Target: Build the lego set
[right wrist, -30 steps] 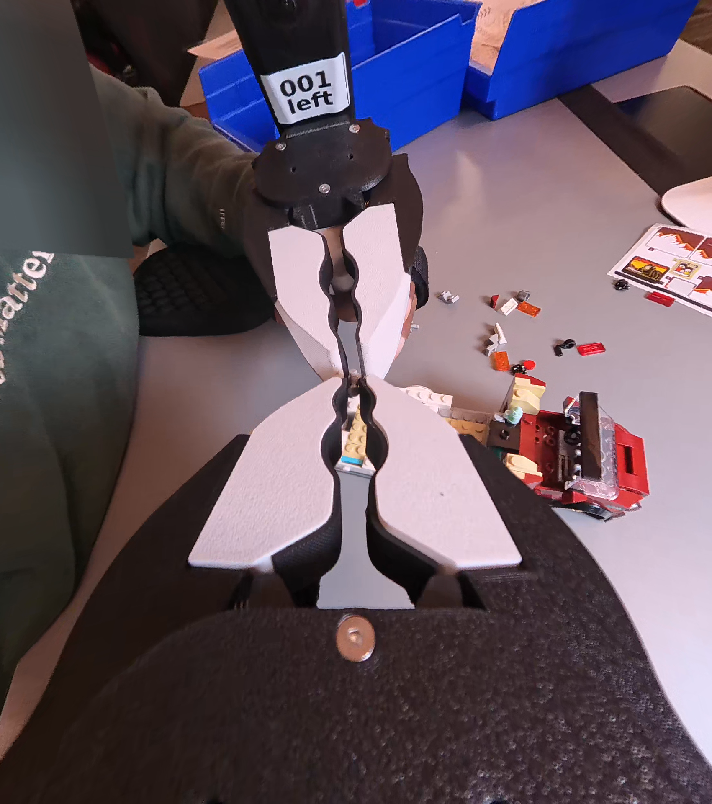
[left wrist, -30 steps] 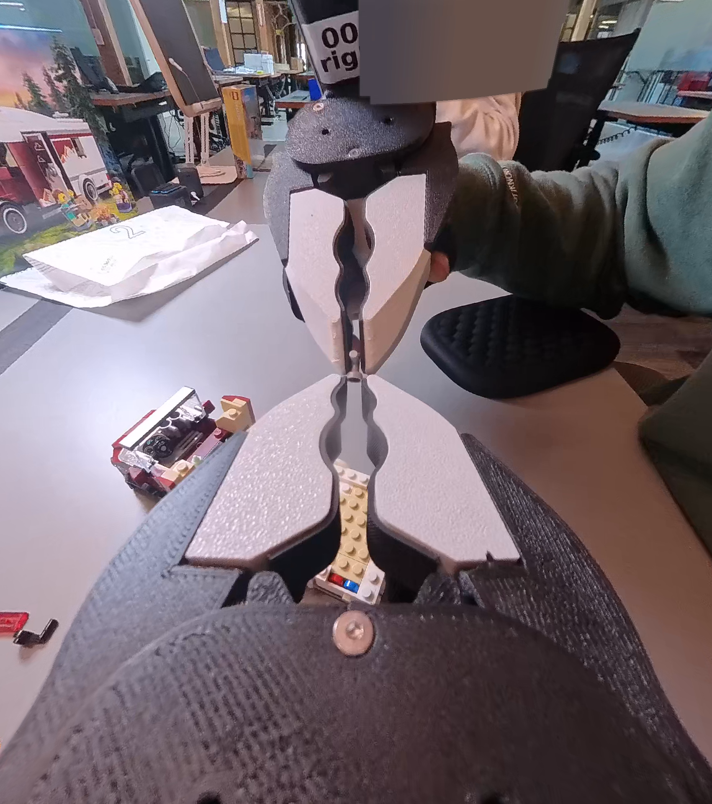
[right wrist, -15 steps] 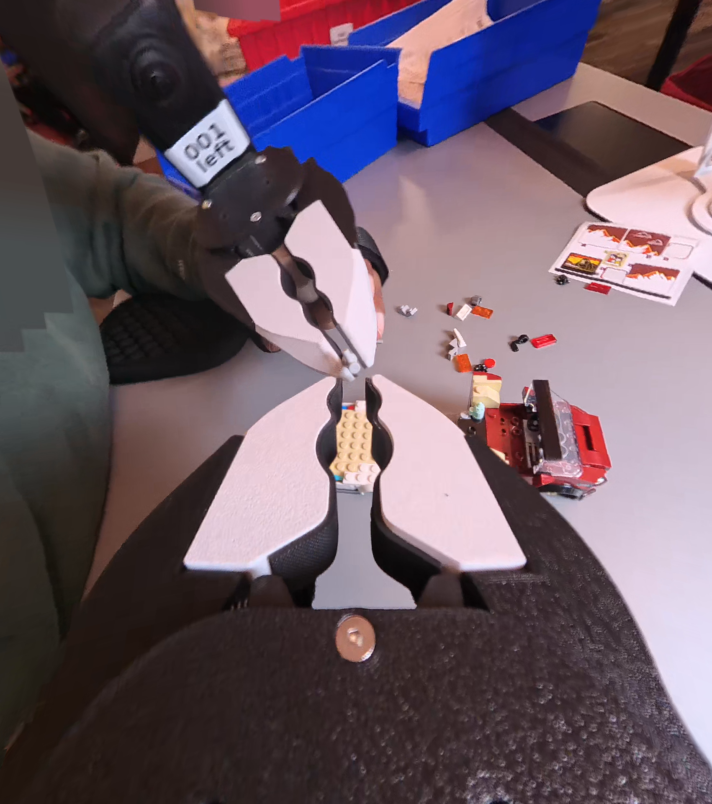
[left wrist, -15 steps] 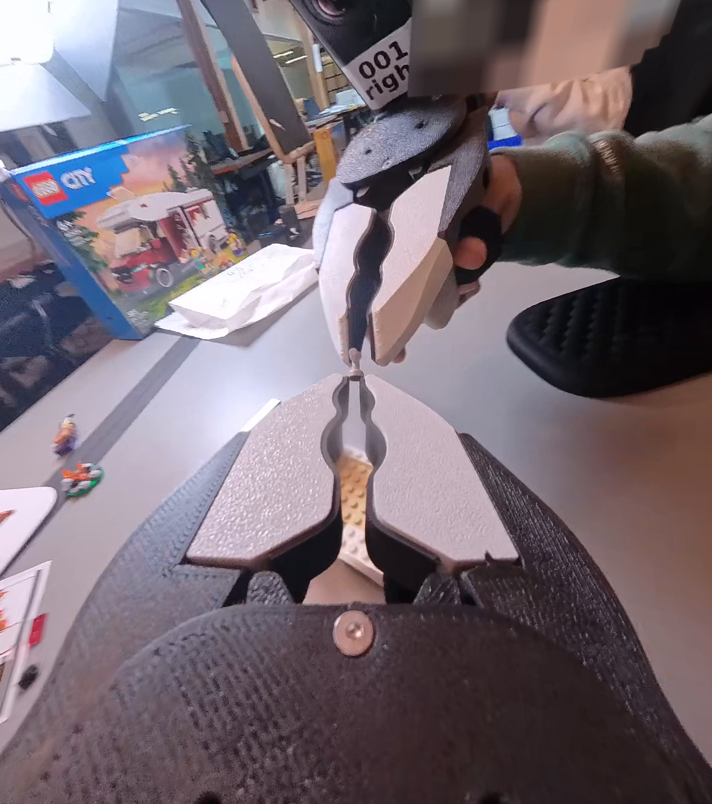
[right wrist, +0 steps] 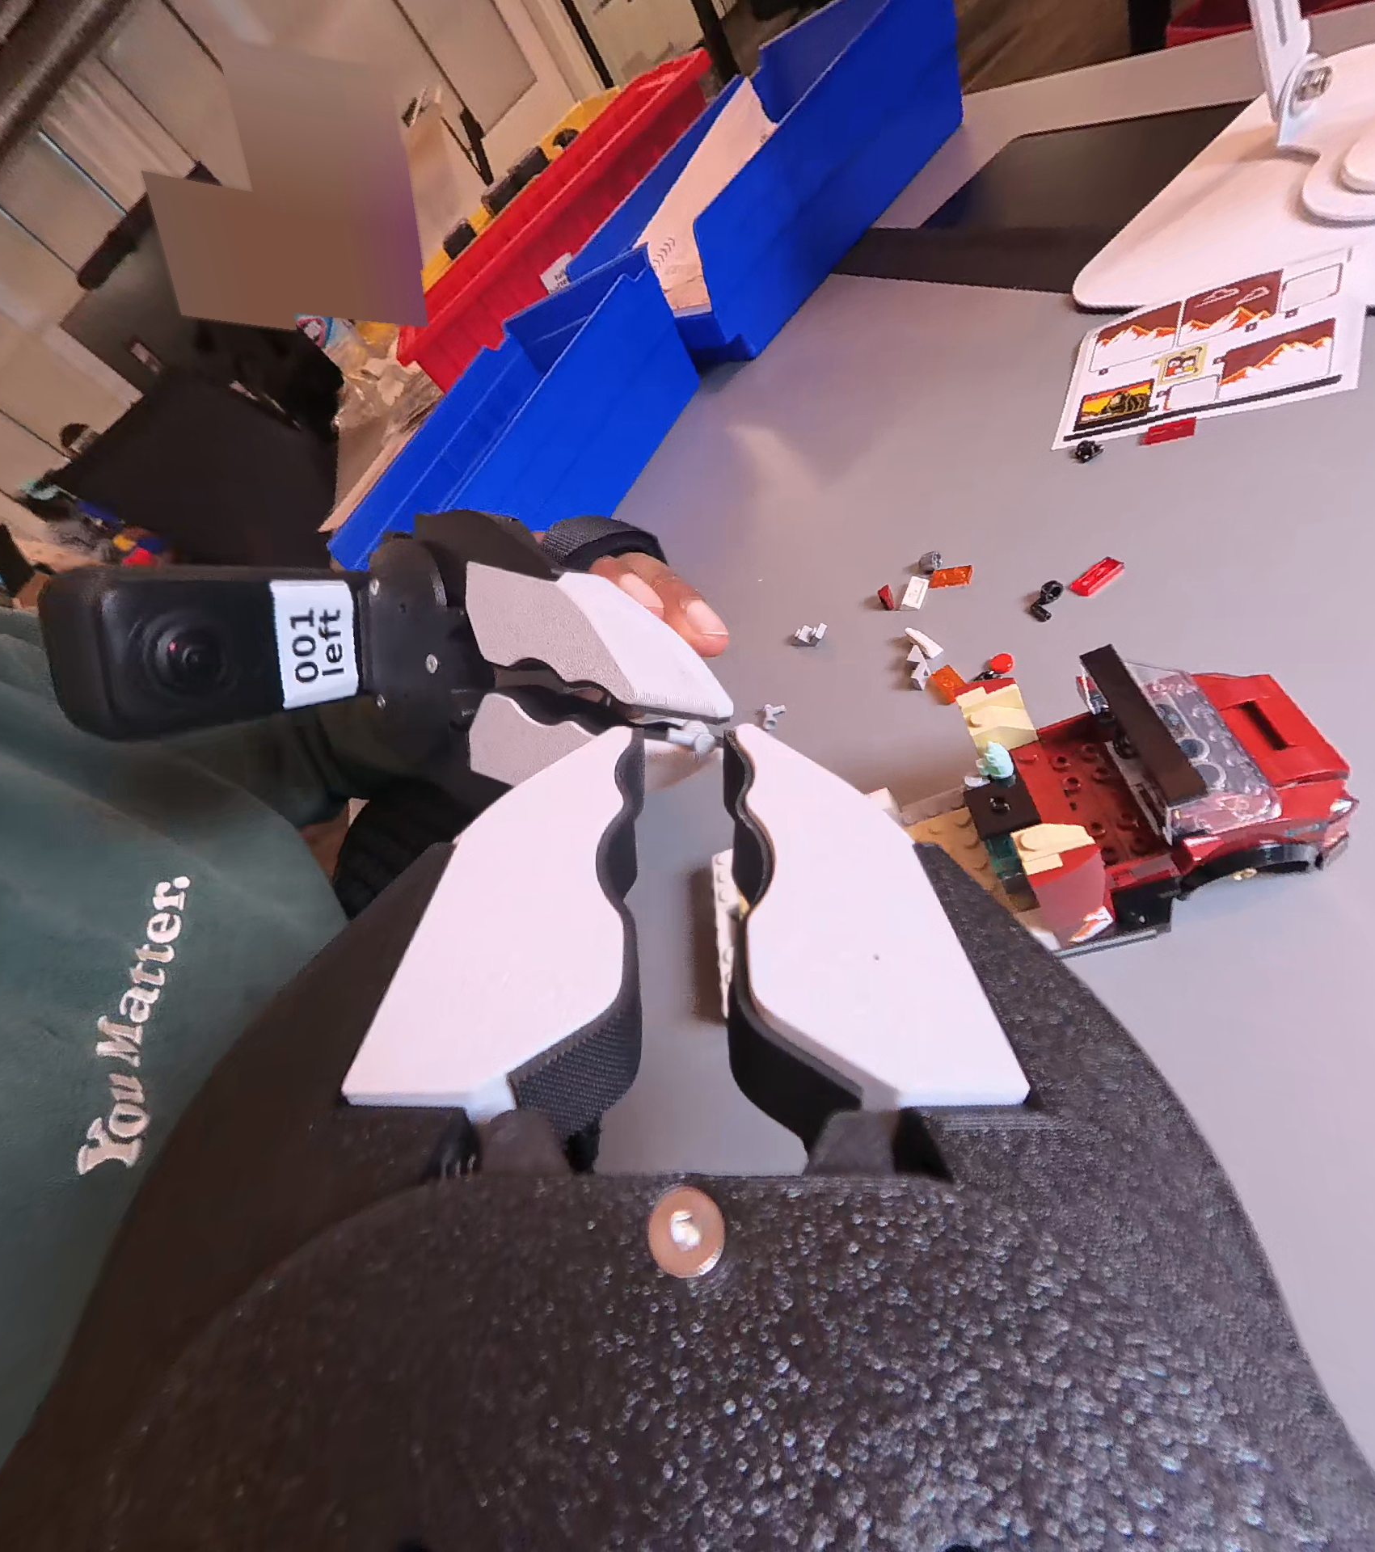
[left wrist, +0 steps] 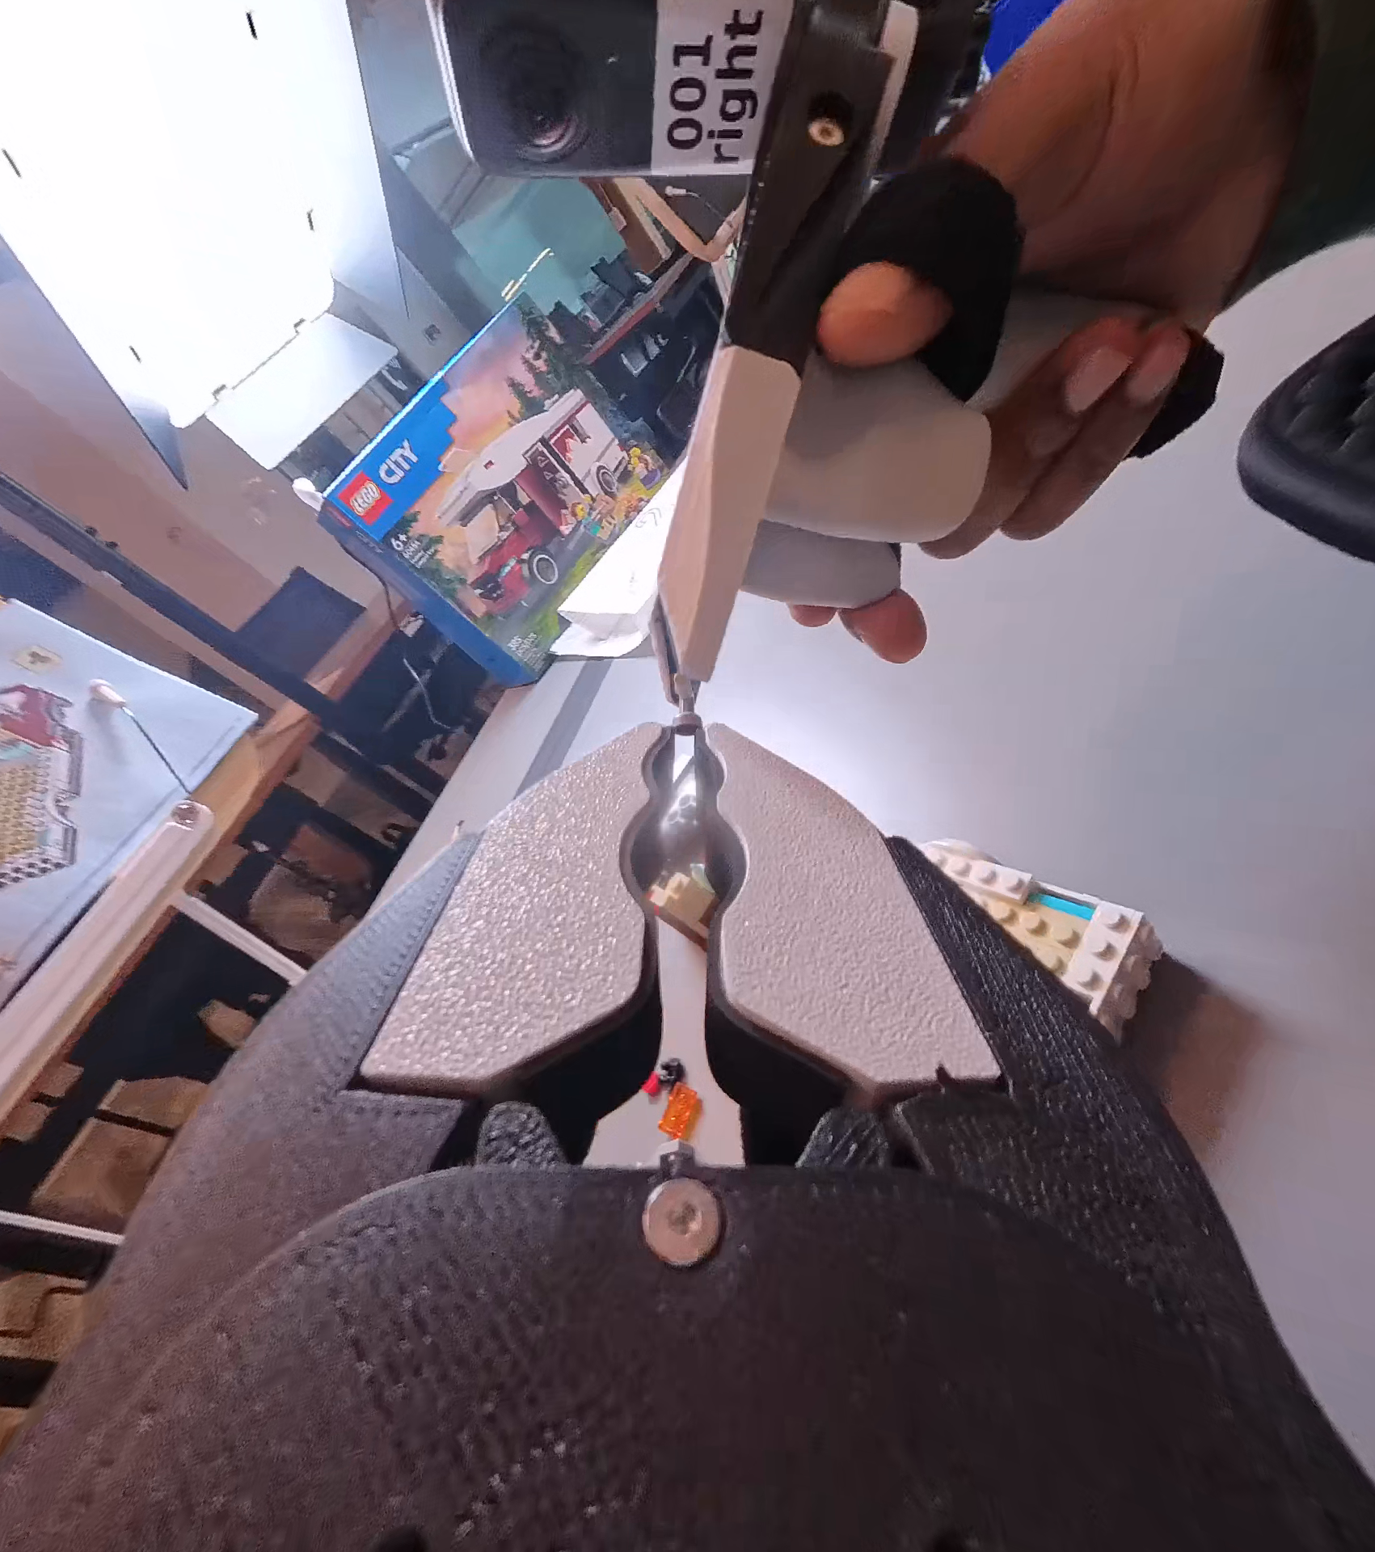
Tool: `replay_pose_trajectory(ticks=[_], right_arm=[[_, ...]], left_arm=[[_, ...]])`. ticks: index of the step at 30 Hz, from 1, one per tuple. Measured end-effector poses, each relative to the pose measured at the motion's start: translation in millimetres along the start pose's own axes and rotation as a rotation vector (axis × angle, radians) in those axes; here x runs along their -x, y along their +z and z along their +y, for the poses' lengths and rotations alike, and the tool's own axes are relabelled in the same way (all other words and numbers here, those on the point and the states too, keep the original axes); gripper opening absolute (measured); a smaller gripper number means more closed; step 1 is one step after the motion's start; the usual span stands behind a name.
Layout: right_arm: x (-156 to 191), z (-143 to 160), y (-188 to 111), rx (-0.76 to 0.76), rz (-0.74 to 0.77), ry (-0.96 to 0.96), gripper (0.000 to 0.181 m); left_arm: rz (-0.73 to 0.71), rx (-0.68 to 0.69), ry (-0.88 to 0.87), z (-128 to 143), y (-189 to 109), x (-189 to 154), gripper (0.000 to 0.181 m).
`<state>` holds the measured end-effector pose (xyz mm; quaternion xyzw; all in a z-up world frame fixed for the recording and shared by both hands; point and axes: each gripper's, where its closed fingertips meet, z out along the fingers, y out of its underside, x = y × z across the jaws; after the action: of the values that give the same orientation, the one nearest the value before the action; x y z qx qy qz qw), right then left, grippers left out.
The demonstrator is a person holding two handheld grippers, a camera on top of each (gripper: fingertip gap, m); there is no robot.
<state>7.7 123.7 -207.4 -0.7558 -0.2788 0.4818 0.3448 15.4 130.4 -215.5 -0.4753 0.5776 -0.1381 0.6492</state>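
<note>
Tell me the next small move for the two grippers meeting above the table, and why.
Probably ease the right gripper straight back. Its jaws stand open on either side of the small grey piece, which the left gripper pinches at its tips, so the handover looks done. Backing off would free the left to carry the piece toward the red truck.

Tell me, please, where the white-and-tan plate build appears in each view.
Left wrist view: the white-and-tan plate build sits right of centre.
Right wrist view: only its white edge shows, centre, inside the right gripper's gap.
Shared landmark: the left gripper.
</note>
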Motion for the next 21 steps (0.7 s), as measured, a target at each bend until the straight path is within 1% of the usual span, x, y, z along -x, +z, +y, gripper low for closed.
replay_pose_trajectory(ticks=[5,6,8,10,12,14,16,21], right_arm=[[1.6,0.5,-0.2,-0.002,-0.020,0.057,0.012],[1.2,0.6,-0.5,-0.001,-0.018,0.062,0.012],[0.4,1.0,-0.7,0.000,-0.012,0.067,0.010],[1.4,2.8,0.0,0.006,-0.015,0.068,0.009],[0.7,3.8,0.1,0.007,-0.011,0.064,0.009],[-3.3,4.2,-2.2,0.003,0.002,0.066,0.009],[-5.5,3.8,-5.6,-0.003,0.009,0.071,0.009],[-7.8,4.0,-11.0,-0.017,0.019,0.063,0.010]], left_arm=[[-0.043,0.011,0.109,-1.0,-0.7,-0.5,0.004],[-0.052,0.012,0.120,-1.1,-1.1,0.0,0.000],[-0.056,0.015,0.145,-1.3,-1.2,-0.6,0.000],[-0.072,0.010,0.158,-2.7,-1.7,0.3,0.000],[-0.057,0.020,0.145,-1.0,-0.8,-1.1,0.000],[-0.054,0.031,0.112,4.1,-0.1,1.5,0.000],[-0.057,0.034,0.041,8.0,-0.4,9.1,0.000],[-0.064,0.031,-0.245,22.2,-3.5,36.7,0.000]])
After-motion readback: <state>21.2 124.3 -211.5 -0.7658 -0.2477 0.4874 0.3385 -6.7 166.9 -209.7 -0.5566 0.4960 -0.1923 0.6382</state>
